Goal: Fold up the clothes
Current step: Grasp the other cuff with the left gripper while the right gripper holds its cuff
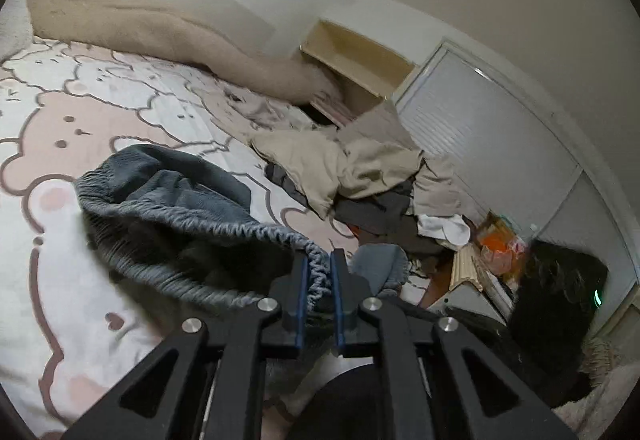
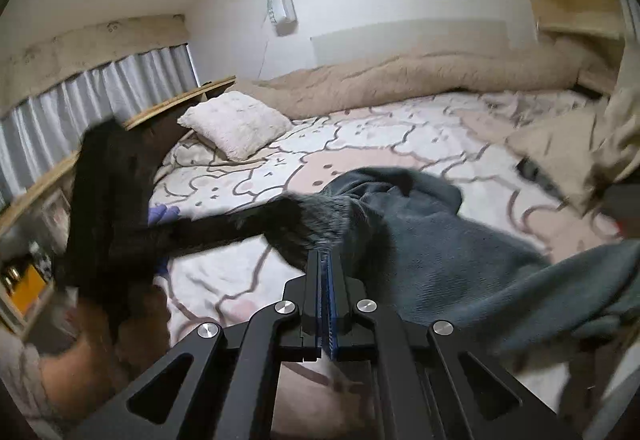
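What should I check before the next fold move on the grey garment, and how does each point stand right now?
1. Left gripper clamped on the elastic waistband of the grey garment: ok.
2. Right gripper shut on the same garment: shut, fabric at its tips, actual pinch cannot tell.
3. Garment spread flat: not ok, bunched and lifted.
4. Bedsheet bare beyond the garment for laying it down: ok.
5. Clothes pile apart from the garment: ok in the left wrist view.
6. Image sharpness: not ok, right wrist view is motion-blurred.
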Action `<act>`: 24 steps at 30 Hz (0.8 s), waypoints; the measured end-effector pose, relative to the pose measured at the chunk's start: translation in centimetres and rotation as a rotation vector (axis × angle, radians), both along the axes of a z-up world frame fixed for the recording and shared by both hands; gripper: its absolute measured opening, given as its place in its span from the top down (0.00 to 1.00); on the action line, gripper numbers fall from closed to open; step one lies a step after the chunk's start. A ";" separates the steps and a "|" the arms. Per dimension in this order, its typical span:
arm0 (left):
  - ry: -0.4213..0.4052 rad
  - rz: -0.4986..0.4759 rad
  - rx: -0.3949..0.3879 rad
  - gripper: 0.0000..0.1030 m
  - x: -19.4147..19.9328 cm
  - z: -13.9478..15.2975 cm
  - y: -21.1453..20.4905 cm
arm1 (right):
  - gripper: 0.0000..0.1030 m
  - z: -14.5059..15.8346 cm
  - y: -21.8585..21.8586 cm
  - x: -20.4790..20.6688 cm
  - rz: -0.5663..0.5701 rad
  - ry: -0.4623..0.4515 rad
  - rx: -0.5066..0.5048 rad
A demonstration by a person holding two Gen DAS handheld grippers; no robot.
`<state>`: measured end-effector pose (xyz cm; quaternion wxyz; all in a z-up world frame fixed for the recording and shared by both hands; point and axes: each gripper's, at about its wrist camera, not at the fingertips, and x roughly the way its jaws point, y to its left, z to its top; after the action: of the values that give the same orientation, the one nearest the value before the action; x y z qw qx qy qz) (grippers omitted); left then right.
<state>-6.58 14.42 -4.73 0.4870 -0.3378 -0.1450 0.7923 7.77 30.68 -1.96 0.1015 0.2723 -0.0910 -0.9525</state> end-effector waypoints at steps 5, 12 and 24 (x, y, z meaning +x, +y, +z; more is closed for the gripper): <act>-0.045 -0.029 -0.046 0.92 -2.1 -0.9 1.7 | 0.01 -0.1 -1.8 0.8 0.006 0.019 0.124; -0.126 -0.096 -0.006 0.92 -2.8 -1.6 0.6 | 0.07 -3.4 -4.0 -4.1 -0.055 -0.081 0.275; -0.118 -0.026 0.031 0.68 -3.9 -1.3 -3.9 | 0.85 -4.7 -2.5 -10.6 0.014 -0.245 0.059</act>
<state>-10.48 10.55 -6.06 0.4928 -0.3782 -0.1815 0.7623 -2.83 28.22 -6.71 0.0884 0.3899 -0.0729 -0.9137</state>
